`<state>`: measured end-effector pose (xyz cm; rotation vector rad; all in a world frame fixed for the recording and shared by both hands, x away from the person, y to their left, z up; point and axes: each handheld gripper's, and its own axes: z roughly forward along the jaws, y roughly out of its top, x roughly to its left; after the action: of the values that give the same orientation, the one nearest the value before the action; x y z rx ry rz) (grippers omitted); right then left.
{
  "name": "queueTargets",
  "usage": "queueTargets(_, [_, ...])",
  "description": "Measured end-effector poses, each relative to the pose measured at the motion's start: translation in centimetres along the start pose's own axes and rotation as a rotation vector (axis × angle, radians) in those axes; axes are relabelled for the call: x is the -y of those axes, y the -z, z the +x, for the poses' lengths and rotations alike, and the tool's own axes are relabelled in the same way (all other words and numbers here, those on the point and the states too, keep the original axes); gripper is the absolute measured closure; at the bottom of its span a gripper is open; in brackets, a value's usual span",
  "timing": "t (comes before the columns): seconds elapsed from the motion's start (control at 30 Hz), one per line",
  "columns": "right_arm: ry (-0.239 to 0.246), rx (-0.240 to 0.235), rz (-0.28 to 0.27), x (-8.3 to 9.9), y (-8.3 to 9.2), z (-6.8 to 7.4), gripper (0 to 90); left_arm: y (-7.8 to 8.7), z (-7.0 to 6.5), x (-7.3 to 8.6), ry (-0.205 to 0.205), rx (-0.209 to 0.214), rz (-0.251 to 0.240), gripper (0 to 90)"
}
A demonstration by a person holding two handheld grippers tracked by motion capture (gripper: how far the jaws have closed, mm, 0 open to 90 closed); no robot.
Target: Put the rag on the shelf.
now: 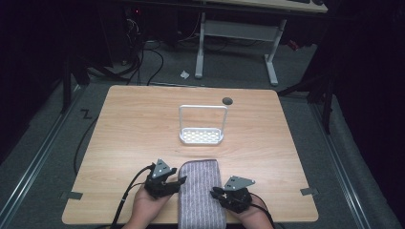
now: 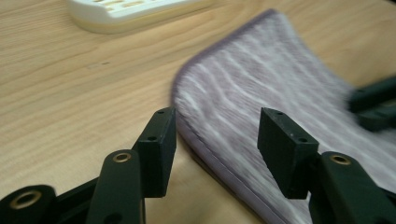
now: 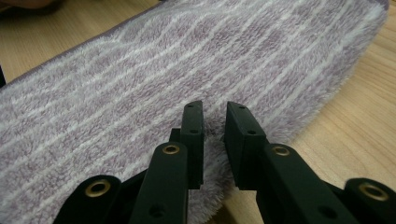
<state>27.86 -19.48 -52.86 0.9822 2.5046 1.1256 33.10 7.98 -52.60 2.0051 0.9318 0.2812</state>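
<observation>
The striped towel [image 1: 201, 193] runs off the high view's bottom edge beside both hands; in the left gripper view its far end blurs, and the white rack [image 2: 135, 11] beyond it is cropped, perhaps half-seen.

I'm working at a light wooden table [image 1: 133, 124]; a folded purple-and-white striped towel [image 1: 200, 191] is lying at my edge, and a white perforated plastic rack [image 1: 202, 125] is sitting mid-table.

We held our left gripper [image 1: 179, 182] low, its jaws spread wide. Our right gripper [image 1: 213, 192] kept a narrow gap.
</observation>
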Motion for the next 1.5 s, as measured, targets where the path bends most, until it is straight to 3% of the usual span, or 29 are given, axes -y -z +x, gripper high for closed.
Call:
queueTargets(0.03, [0.000,0.000,0.000,0.0,0.0,0.0,77.3,-0.5,0.1,-0.2,-0.001,-0.023,0.013,47.0])
queueTargets(0.07, [0.002,0.003,0.001,0.0,0.0,0.1,76.8,-1.5,0.4,-0.5,0.037,-0.034,0.045,48.5])
queueTargets(0.13, [0.000,0.005,0.002,0.0,0.0,0.1,76.6,-1.8,0.5,-0.6,0.060,-0.012,0.039,48.2])
queueTargets(0.2, [0.004,0.004,0.001,0.0,0.0,0.1,76.1,-2.4,0.4,-0.8,0.059,-0.040,0.039,48.2])
queueTargets(0.37, [-0.007,-0.009,0.001,0.0,0.1,0.0,75.4,-2.7,0.5,-1.0,0.074,-0.046,0.033,48.5])
queueTargets(0.4, [-0.011,-0.010,0.003,0.0,0.1,0.0,74.4,-2.9,0.5,-1.1,0.078,-0.016,0.031,50.8])
queueTargets(0.57, [0.001,0.003,0.009,-0.1,0.1,0.4,72.2,-3.0,0.3,-1.1,0.067,-0.009,0.036,60.9])
queueTargets(0.67, [0.005,0.022,-0.015,-0.4,0.4,0.6,70.1,-3.0,0.6,-1.0,0.099,0.021,0.036,69.3])
queueTargets(0.7, [-0.033,0.027,-0.053,-0.7,0.7,0.4,67.6,-3.0,0.7,-1.0,0.106,0.028,0.035,73.2])
queueTargets(0.8, [-0.061,0.055,-0.084,-1.1,0.8,0.0,63.7,-3.0,0.8,-1.0,0.111,0.042,0.038,75.9])
queueTargets(0.9, [-0.118,0.136,-0.117,-2.7,0.4,-1.2,56.7,-3.0,0.8,-1.0,0.115,0.045,0.039,76.9])
queueTargets(0.93, [-0.118,0.136,-0.117,-2.7,0.4,-1.2,56.7,-3.0,0.8,-1.0,0.114,0.044,0.038,76.9])
queueTargets(0.97, [-0.143,0.173,-0.128,-3.6,-0.1,-1.9,53.5,-3.0,0.8,-1.0,0.111,0.044,0.039,76.9])
queueTargets(1.03, [-0.150,0.197,-0.130,-4.0,-0.4,-2.3,51.7,-3.0,0.8,-1.0,0.111,0.042,0.039,76.8])
queueTargets(1.07, [-0.184,0.232,-0.128,-4.5,-1.2,-3.2,50.2,-3.0,0.8,-1.0,0.110,0.042,0.039,76.8])
queueTargets(1.17, [-0.205,0.260,-0.104,-4.7,-2.1,-4.0,50.0,-2.9,0.8,-1.0,0.107,0.042,0.039,76.8])
queueTargets(1.3, [-0.233,0.246,-0.067,-4.3,-3.3,-4.7,56.1,-2.9,0.8,-1.0,0.104,0.042,0.041,76.7])
queueTargets(1.5, [-0.253,0.226,-0.035,-3.6,-3.6,-3.9,59.5,-2.8,0.7,-0.9,0.098,0.041,0.043,76.7])
